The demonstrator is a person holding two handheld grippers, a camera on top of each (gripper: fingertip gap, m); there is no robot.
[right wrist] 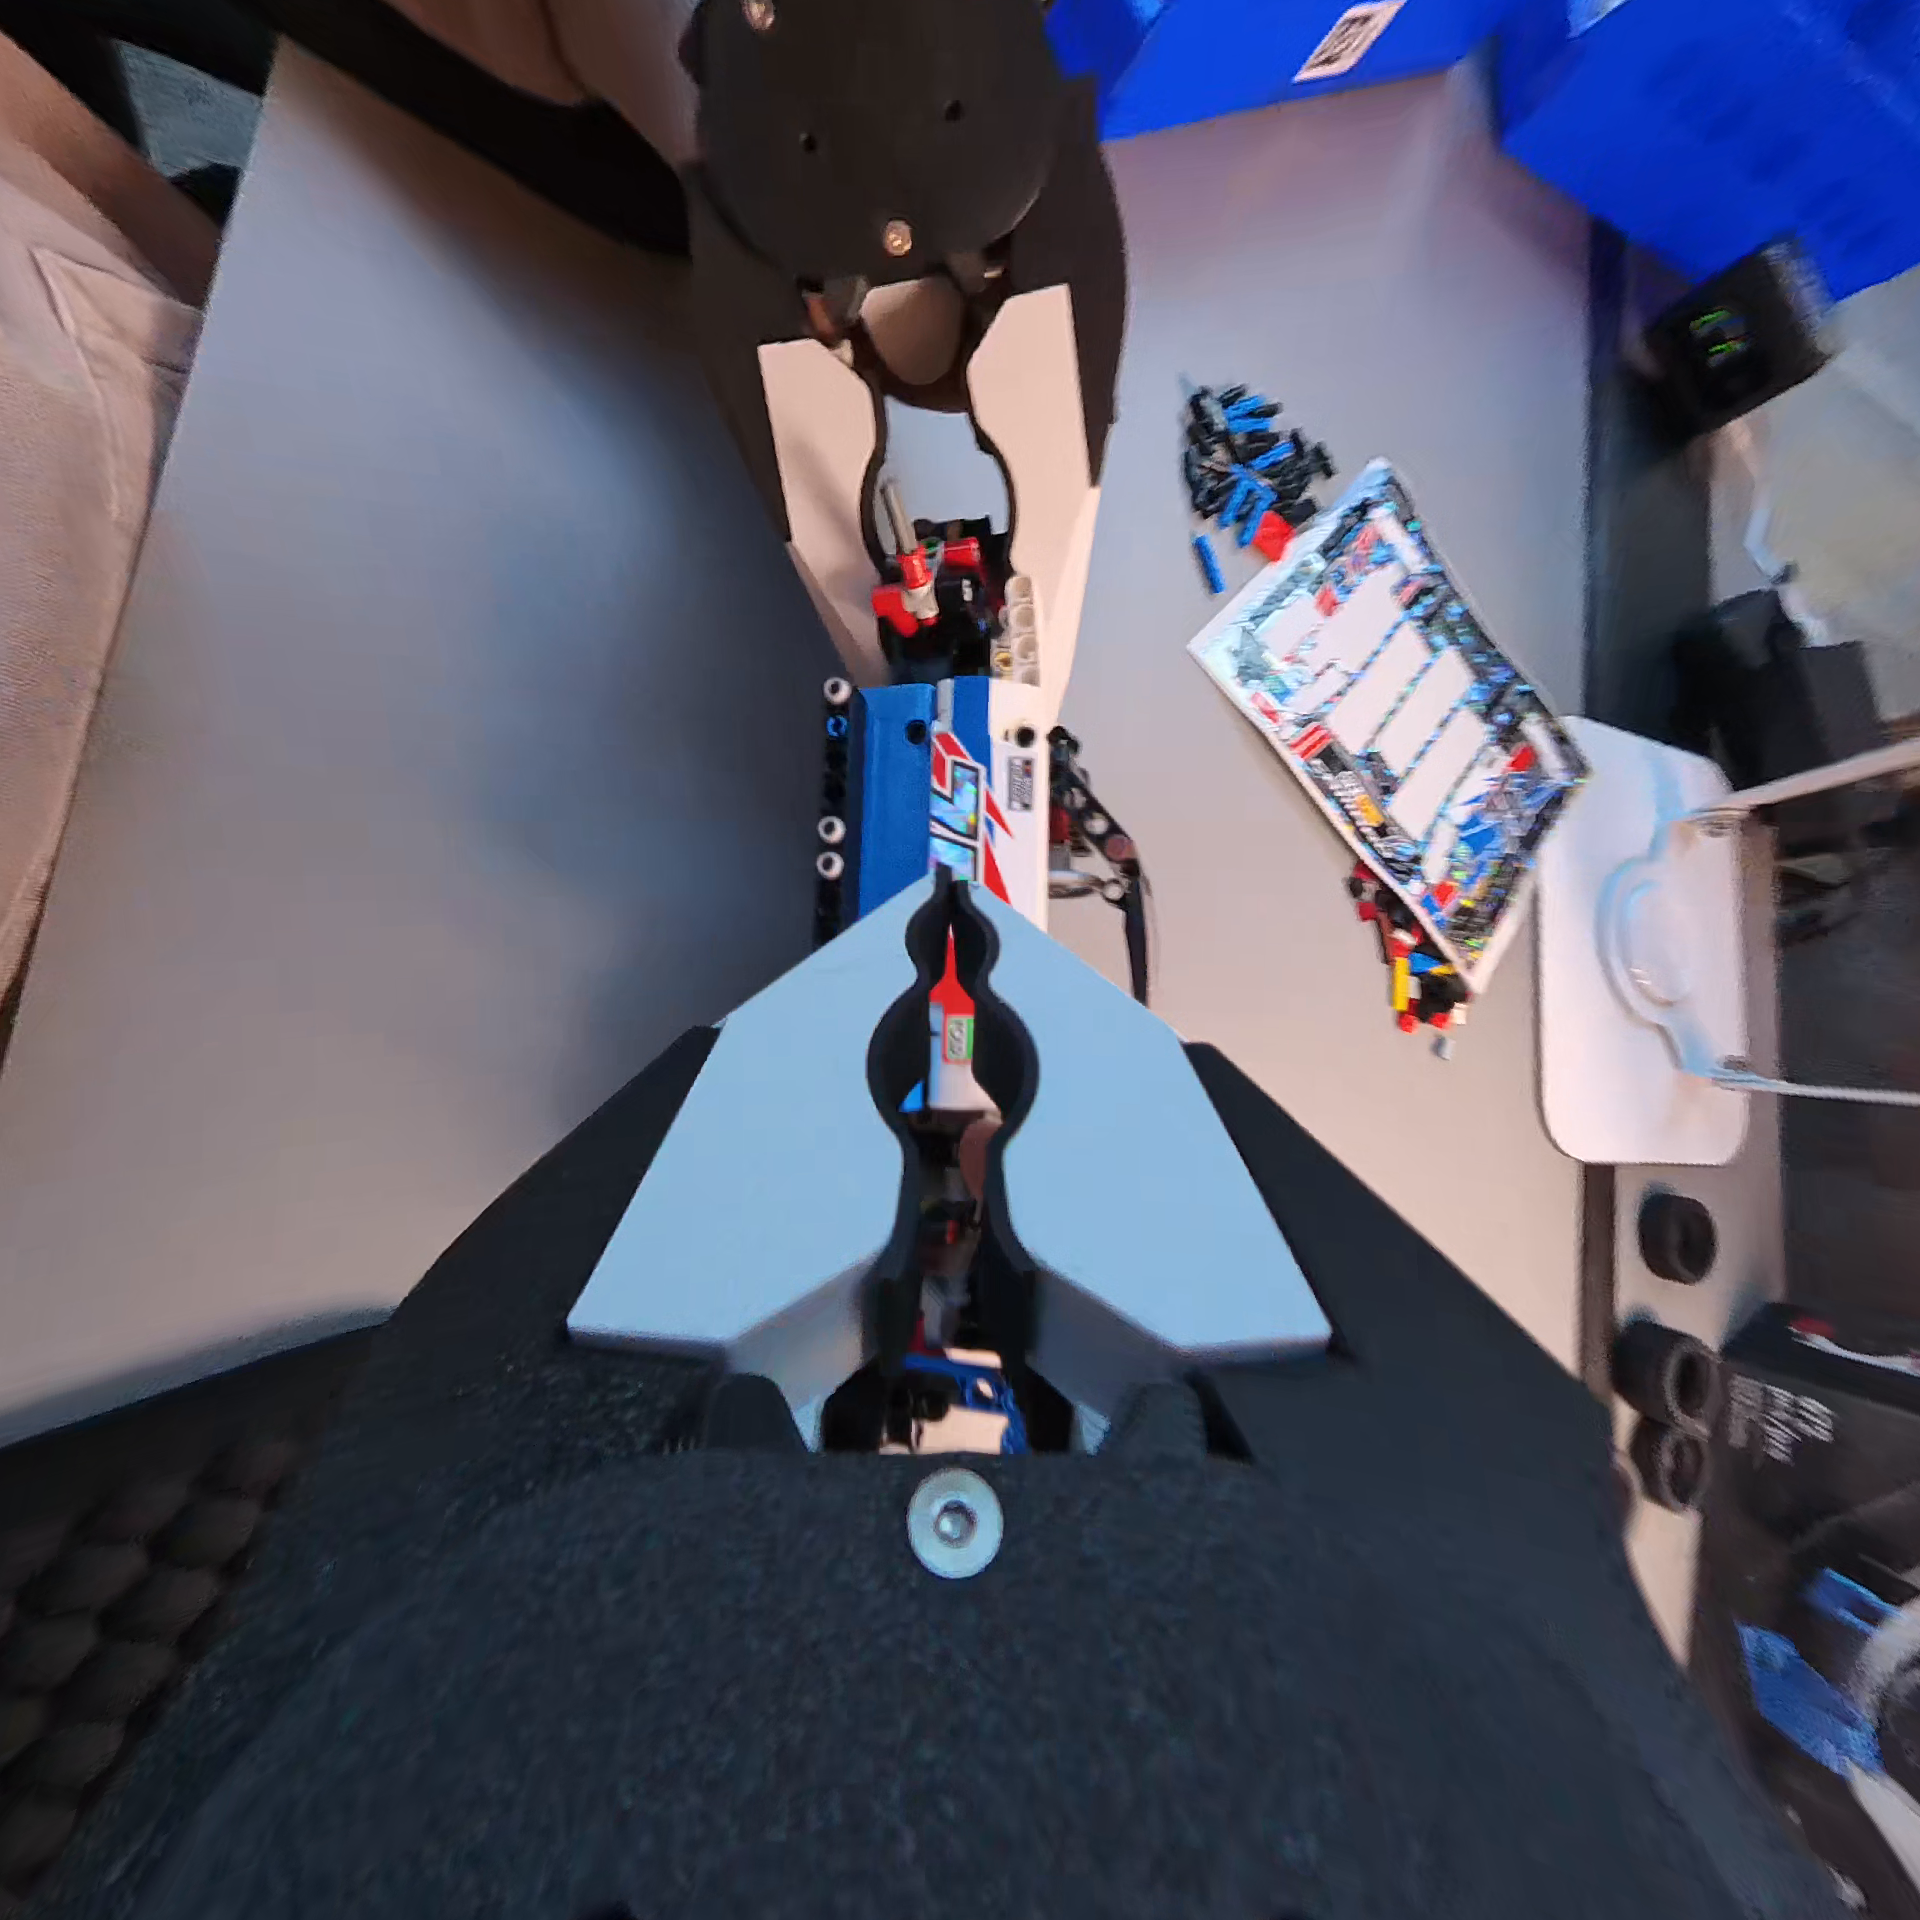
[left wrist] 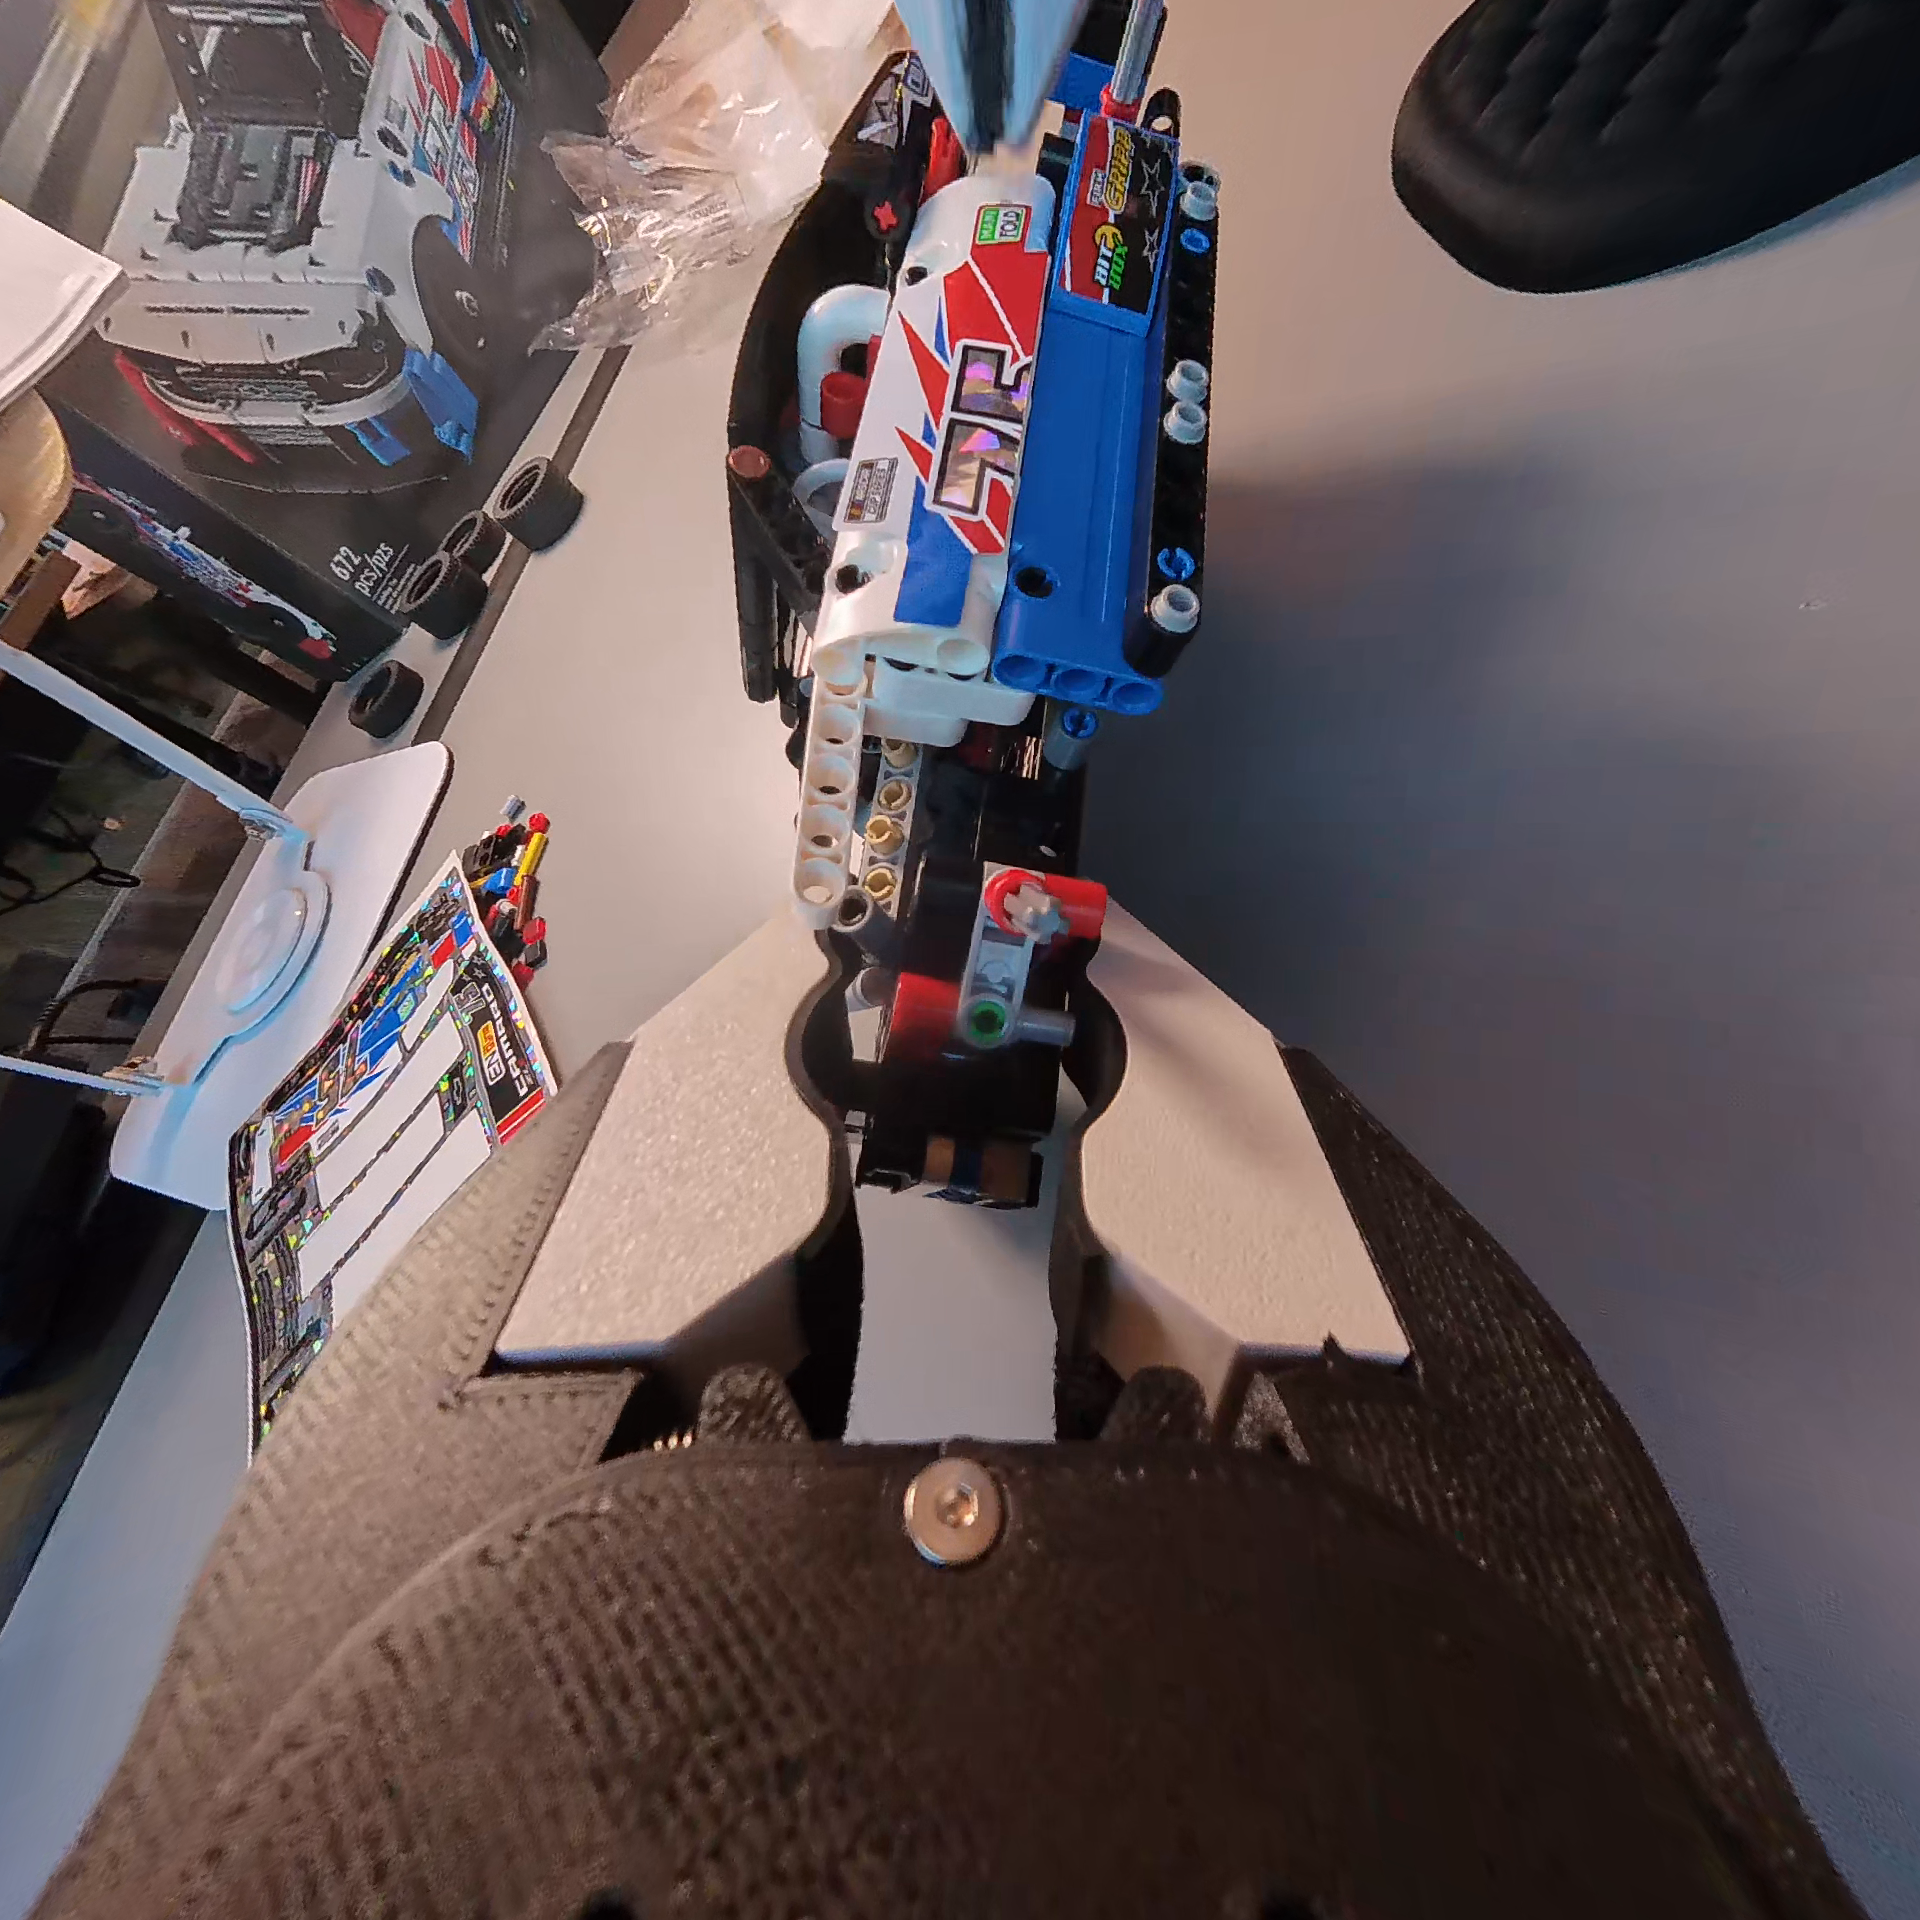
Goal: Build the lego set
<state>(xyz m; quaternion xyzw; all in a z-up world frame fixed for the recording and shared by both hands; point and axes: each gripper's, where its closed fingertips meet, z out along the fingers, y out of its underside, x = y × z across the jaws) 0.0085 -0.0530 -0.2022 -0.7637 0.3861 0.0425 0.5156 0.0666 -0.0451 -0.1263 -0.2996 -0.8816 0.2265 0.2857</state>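
The left hand-held gripper has a black, ribbed 3D-printed body with a silver hex-socket screw at its centre, and two pale grey wedge-shaped fingers with black scalloped inner edges. The right hand-held gripper is built alike: grainy black shell, silver screw, grey fingers.

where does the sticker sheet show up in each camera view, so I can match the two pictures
Left wrist view: the sticker sheet lies at lower left, beside the left gripper.
Right wrist view: the sticker sheet lies at right of centre, right of the car model.
Shared landmark: the pile of small loose parts at one end of the sheet.
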